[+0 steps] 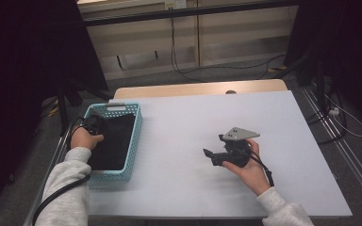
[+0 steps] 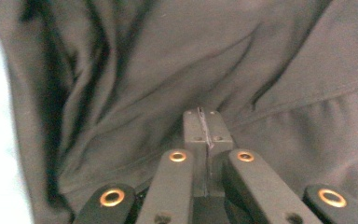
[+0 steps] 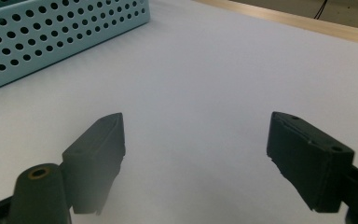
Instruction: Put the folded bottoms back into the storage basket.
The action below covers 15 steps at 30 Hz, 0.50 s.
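Observation:
A light blue perforated basket (image 1: 133, 141) stands at the table's left and holds a dark cloth (image 1: 114, 139). My left gripper (image 1: 94, 126) is down inside the basket at its left side, held by a hand in a grey sleeve. In the left gripper view its jaws (image 2: 204, 125) are shut tip to tip, resting against the creased dark cloth (image 2: 168, 56); nothing shows between them. My right gripper (image 1: 211, 157) hovers over the white table right of centre, pointing left. Its jaws (image 3: 196, 123) stand wide open with nothing between them.
The white table top (image 1: 193, 117) spreads between the basket and the right gripper. The basket's wall (image 3: 51, 37) lies ahead and to the left of the right gripper. A wooden strip (image 1: 198, 88) runs along the far edge. Cables lie on the floor beyond.

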Each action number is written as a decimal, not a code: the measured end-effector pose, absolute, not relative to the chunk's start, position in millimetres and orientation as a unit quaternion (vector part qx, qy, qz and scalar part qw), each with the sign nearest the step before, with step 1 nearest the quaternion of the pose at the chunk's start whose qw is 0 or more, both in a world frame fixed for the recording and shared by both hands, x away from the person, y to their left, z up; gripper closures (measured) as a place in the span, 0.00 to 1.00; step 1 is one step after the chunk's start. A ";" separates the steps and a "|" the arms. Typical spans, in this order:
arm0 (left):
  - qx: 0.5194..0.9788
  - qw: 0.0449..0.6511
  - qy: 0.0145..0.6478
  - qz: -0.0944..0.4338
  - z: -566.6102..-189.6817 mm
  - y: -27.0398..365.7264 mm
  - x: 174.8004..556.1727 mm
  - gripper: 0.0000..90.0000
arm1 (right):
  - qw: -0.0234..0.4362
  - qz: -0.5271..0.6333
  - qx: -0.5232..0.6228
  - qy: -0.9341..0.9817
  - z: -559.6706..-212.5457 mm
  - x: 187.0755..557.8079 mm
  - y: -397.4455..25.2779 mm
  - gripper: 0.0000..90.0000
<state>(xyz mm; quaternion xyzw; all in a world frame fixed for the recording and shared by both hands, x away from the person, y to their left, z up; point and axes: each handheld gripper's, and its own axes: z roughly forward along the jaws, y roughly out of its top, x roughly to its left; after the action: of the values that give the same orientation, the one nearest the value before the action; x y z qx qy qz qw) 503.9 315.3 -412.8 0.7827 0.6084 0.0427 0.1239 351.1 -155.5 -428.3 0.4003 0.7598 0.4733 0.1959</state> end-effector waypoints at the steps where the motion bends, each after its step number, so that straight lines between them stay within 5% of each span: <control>1: 0.779 0.126 0.613 0.045 -413.6 316.6 503.5 1.00 | 0.195 0.472 0.401 0.761 -428.5 350.9 -155.4 0.21; 15: 0.766 0.147 0.624 0.047 -405.8 329.8 500.4 0.99 | 0.197 0.470 0.398 0.763 -428.7 350.0 -155.0 0.21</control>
<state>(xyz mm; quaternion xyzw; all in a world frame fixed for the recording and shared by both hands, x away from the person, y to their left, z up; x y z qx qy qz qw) 500.4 329.8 -405.8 0.7659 0.6241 0.0472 0.1471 350.0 -155.0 -428.7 0.3983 0.7626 0.4702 0.1966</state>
